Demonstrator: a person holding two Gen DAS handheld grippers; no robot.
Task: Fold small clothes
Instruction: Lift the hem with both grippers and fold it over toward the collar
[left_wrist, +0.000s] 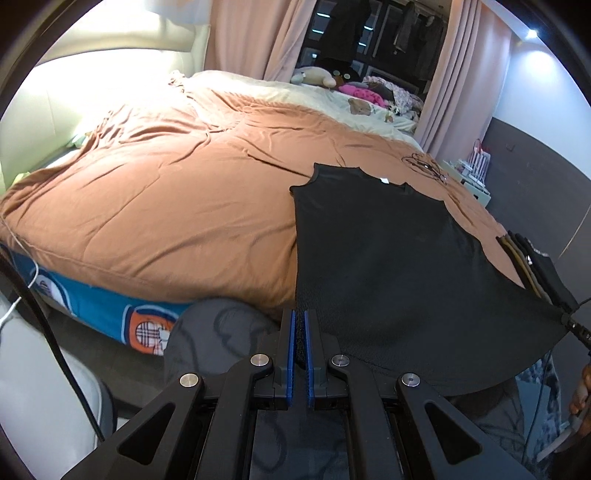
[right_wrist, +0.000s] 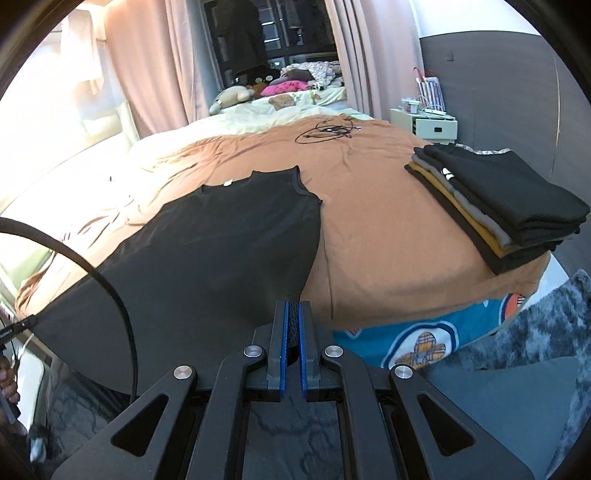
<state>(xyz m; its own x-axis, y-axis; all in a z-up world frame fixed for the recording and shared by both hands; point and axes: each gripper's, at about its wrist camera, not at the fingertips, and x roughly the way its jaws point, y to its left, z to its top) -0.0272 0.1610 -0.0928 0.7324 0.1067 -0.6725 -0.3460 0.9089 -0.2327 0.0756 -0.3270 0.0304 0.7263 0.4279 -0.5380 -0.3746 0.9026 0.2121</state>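
You have a black sleeveless top (right_wrist: 221, 236) spread flat on the brown bedcover (right_wrist: 369, 221), neck away from you, hem pulled off the bed's near edge, left of folded clothes (right_wrist: 495, 199).

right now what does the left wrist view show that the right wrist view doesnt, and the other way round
Only the left wrist view shows the left tongs shut on the hem of the black sleeveless top.

Only the right wrist view shows the right tongs shut on the same hem, the white bedside cabinet clearly, and the top face of the stack of folded clothes.

Both show the top spread on the brown duvet, a tangle of cables, the stack, pink curtains and plush toys.
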